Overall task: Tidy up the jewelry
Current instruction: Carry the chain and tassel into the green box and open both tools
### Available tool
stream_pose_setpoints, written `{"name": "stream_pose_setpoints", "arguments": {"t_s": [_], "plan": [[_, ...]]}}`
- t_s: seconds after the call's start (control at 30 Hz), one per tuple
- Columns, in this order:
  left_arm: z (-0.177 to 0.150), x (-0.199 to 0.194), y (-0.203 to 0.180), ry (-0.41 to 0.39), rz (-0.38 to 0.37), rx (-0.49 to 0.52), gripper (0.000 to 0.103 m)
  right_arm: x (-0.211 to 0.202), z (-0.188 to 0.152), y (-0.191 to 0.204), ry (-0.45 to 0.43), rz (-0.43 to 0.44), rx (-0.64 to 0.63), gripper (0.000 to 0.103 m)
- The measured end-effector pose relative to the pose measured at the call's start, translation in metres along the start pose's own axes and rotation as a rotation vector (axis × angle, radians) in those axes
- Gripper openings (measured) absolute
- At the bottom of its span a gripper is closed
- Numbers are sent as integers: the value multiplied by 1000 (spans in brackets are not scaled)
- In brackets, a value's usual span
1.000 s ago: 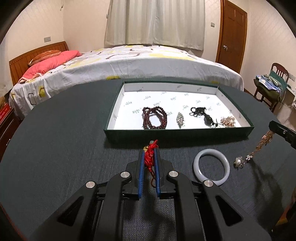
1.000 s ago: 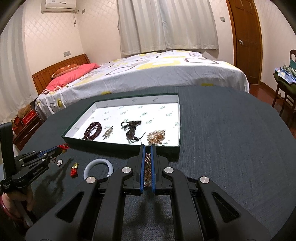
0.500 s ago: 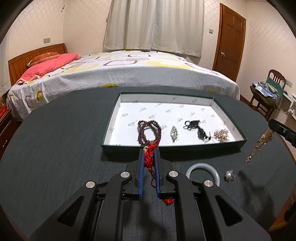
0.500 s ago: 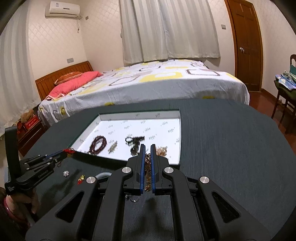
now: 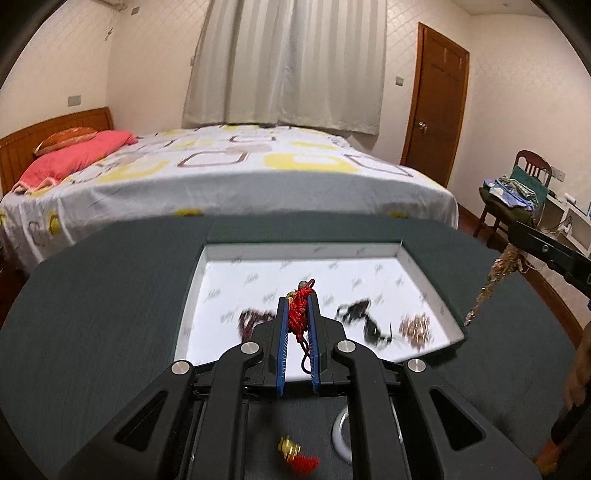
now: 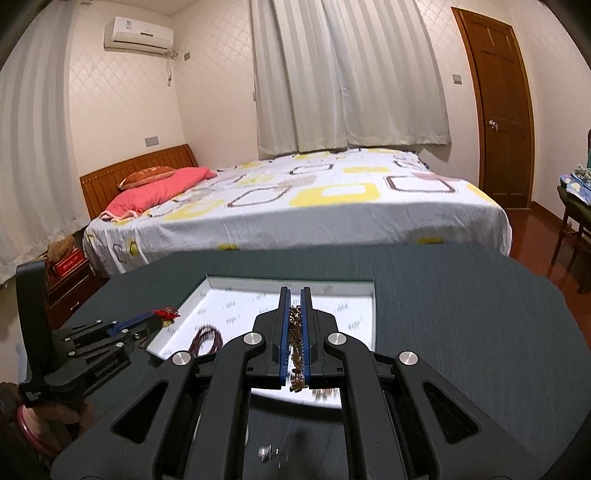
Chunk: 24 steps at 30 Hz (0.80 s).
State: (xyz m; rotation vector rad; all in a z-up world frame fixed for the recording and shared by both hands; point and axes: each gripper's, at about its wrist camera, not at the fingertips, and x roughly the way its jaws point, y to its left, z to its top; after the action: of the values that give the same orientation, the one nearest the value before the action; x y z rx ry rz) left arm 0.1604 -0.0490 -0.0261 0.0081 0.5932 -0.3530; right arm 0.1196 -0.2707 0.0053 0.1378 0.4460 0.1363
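- Broadly, the room was a bedroom: a bed [image 5: 229, 173] with a white spread printed in yellow and grey squares lay beyond the table, under pale pleated curtains [image 6: 351, 74], with a brown wooden door [image 5: 436, 107] to the right.
- The table [image 5: 92, 295] was round-edged, covered in a dark green, finely textured cloth.
- A shallow rectangular tray [image 5: 295, 251], dark green outside and lined with white printed paper, sat toward the table's far edge.
- The left gripper [image 5: 297, 325] hung over the tray's near edge, its blue-padded jaws clamped on a red knotted cord [image 5: 301, 317]; the cord's red tassel [image 5: 301, 459] with a gold bead dangled below, over the cloth.
- The right gripper [image 6: 294, 343] was also above the tray's near edge, jaws pinched together on a gold chain [image 6: 295, 354] that trailed down between them.
- Inside the tray lay dark red beads [image 6: 207, 338], a black cord piece [image 5: 364, 321] and a heap of rose-gold beads [image 5: 415, 326], all motion-blurred in the left view.
- Only the left view showed a white bangle [image 5: 341, 432] on the cloth at the tray's near side, and a chair [image 5: 524, 184] piled with fabric.
- Only the right view showed a wall air conditioner [image 6: 138, 33] and a small silver trinket [image 6: 267, 452] on the cloth.
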Motion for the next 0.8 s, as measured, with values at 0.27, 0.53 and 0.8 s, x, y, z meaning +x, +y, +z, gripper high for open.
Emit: {"name": "stream_pose_setpoints", "arguments": {"t_s": [0.27, 0.53, 0.8], "plan": [[26, 49, -4, 8, -27, 7, 11, 39, 17, -11, -18, -24, 3, 6], [20, 114, 6, 110, -5, -21, 11, 92, 1, -33, 54, -37, 38, 6], [12, 142, 12, 184, 10, -24, 11, 132, -23, -47, 164, -51, 63, 6]]}}
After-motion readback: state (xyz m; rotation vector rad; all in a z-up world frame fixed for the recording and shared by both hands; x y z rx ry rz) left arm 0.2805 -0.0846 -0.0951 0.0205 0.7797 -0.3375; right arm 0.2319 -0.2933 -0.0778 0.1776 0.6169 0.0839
